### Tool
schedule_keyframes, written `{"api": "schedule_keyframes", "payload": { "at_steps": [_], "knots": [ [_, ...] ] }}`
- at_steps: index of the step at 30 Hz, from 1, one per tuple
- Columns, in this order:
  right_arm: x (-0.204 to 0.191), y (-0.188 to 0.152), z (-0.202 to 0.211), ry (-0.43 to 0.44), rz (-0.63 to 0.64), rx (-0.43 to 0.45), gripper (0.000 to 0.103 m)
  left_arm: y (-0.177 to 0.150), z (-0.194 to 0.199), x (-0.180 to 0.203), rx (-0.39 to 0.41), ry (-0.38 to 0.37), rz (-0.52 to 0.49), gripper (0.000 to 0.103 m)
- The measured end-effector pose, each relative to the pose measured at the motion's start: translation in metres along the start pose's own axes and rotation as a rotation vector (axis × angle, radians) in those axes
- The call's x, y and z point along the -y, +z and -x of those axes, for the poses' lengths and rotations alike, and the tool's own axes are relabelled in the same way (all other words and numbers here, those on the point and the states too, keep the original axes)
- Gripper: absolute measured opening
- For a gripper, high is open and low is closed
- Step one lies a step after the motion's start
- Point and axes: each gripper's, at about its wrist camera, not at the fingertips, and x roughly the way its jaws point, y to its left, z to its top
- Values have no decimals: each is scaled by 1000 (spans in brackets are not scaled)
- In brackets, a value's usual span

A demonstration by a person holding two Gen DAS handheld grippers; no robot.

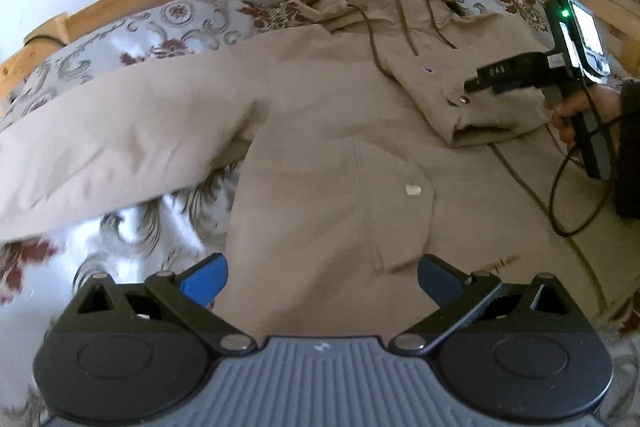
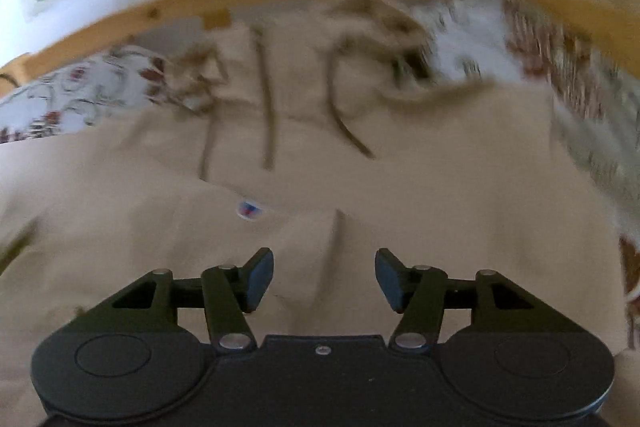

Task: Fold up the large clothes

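right wrist view blurs the beige coat [image 2: 320, 167]; both tools, left tool [image 1: 322, 281] and right tool [image 2: 324, 279], gape empty.

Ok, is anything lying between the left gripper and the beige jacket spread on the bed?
Nothing visible. The left gripper hangs open directly over the beige hooded fabric jacket, with only bare cloth between its blue pads. The right gripper is off to the side over the folded-in sleeve, clear of that path.
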Motion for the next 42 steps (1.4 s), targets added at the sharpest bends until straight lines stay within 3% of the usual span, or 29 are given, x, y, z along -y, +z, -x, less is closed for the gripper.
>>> {"api": "schedule_keyframes", "payload": {
  "at_steps": [1,2,6,8,10,12,13,15,16,22,26,29,30,31,32,34,39,42],
  "knots": [
    [4,1,-5,46,-25,-20,31,4,-5,1,1,-10,6,102],
    [4,2,-7,61,-40,-25,3,7,-11,1,3,-25,14,102],
    [-18,13,14,234,-55,65,0,14,-29,10,16,-111,23,102],
    [-47,25,28,337,20,126,0,15,-37,21,24,-164,-1,102],
    [-76,34,33,428,92,133,0,16,-44,35,31,-199,-39,102],
    [-94,41,36,455,146,158,0,15,-49,48,49,-211,-78,102],
    [-95,44,38,446,152,169,3,15,-51,54,61,-215,-96,102],
    [-80,47,39,420,115,170,34,15,-58,63,81,-209,-134,102],
    [-66,45,39,392,106,160,38,16,-61,66,96,-193,-154,102],
    [33,5,70,64,13,136,54,39,-94,90,213,-82,-252,102],
    [73,-46,107,-123,-36,162,62,62,-119,128,264,-30,-407,101],
    [82,-57,109,-216,12,215,63,69,-129,155,331,6,-491,94],
    [83,-57,107,-229,25,230,62,73,-133,161,335,14,-503,82],
    [84,-56,105,-243,29,252,63,77,-138,165,331,18,-499,67],
    [86,-55,102,-258,33,266,64,79,-136,166,328,12,-479,59],
    [86,-56,98,-289,64,279,65,83,-135,160,325,-2,-409,27],
    [86,-62,95,-336,110,278,72,88,-114,112,384,51,-100,22],
    [87,-66,94,-352,165,267,78,88,-112,83,346,133,6,22]
  ]
}}
